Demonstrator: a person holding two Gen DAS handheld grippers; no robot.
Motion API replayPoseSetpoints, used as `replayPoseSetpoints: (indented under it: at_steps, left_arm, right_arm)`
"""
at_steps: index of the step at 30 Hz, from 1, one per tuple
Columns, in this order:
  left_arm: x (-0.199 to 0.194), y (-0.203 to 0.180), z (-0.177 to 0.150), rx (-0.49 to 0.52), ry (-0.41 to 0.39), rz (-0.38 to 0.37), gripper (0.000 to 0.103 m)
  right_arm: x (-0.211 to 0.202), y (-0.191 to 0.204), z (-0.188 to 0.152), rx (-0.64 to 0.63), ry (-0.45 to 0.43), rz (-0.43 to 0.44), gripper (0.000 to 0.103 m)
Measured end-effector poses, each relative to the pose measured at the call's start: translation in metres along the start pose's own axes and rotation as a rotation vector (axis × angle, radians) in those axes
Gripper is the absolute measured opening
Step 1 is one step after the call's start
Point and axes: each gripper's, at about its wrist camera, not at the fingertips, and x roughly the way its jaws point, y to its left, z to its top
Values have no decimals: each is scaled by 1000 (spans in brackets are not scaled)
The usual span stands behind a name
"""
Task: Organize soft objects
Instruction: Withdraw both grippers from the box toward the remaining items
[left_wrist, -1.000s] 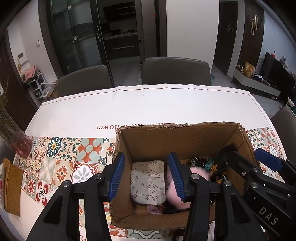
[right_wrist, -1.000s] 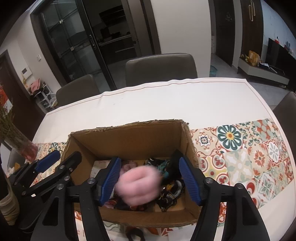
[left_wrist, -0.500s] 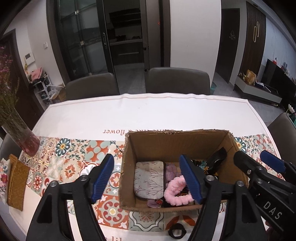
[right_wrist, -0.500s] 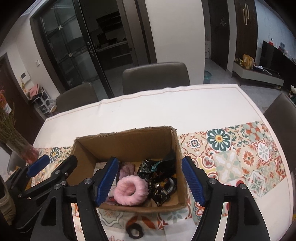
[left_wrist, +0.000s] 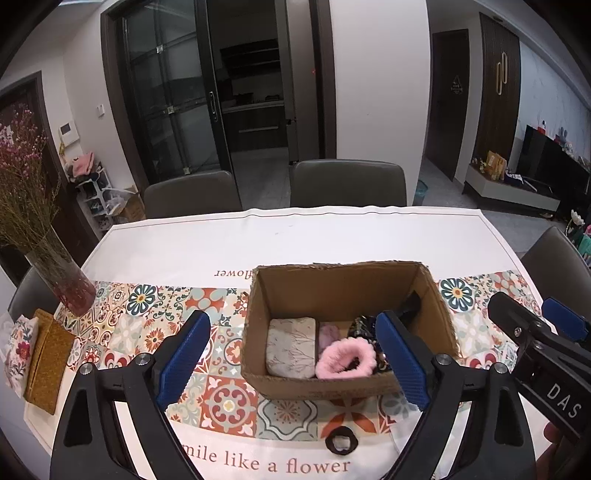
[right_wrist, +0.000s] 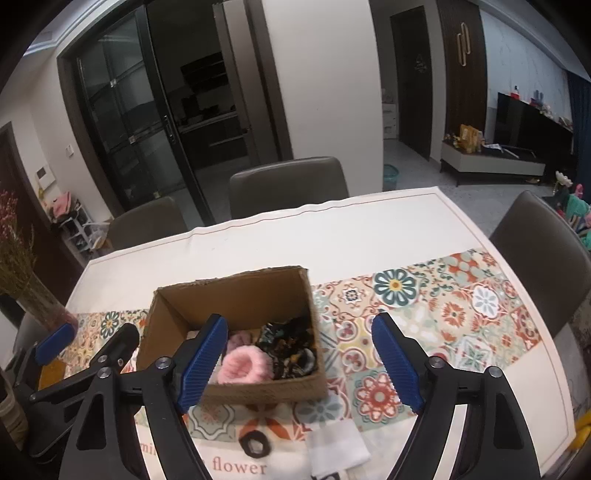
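An open cardboard box (left_wrist: 347, 288) stands on the patterned table runner. Inside lie a pink fluffy scrunchie (left_wrist: 345, 360), a grey printed pouch (left_wrist: 291, 347) and dark patterned fabric (right_wrist: 288, 347). My left gripper (left_wrist: 291, 321) hovers above and in front of the box, its jaws opening with nothing held between them. My right gripper (right_wrist: 300, 320) hangs beside it on the right, its jaws also opening and empty. In front of the box, a black hair tie (left_wrist: 341, 445) lies on the tablecloth, with a white cloth (right_wrist: 338, 450) to its right.
A glass vase of dried flowers (left_wrist: 70, 288) stands at the table's left, with a yellow woven pouch (left_wrist: 46, 365) and a floral cloth (left_wrist: 18, 343) beside it. Grey chairs (left_wrist: 347, 182) line the far side, and another chair (right_wrist: 535, 258) is at the right.
Both grippers have pulled back and up from the box and their jaws have widened. The pink scrunchie has left the right gripper's jaws and now lies in the box.
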Motion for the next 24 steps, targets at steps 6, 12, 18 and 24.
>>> replayPoseSetpoints:
  at_steps: [6, 12, 18, 24]
  left_arm:
    - [-13, -11, -14, 14, -4, -2, 95]
    - [-14, -22, -28, 38, 10, 3, 96]
    - [-15, -27, -38, 50, 13, 10, 96]
    - [-11, -29, -49, 53, 25, 10, 96]
  right_arm:
    - [-14, -14, -12, 13, -2, -25, 84]
    - [-16, -29, -28, 31, 24, -38, 84]
    - [-18, -38, -39, 41, 36, -48, 84]
    - [-17, -42, -45, 49, 45, -55, 84]
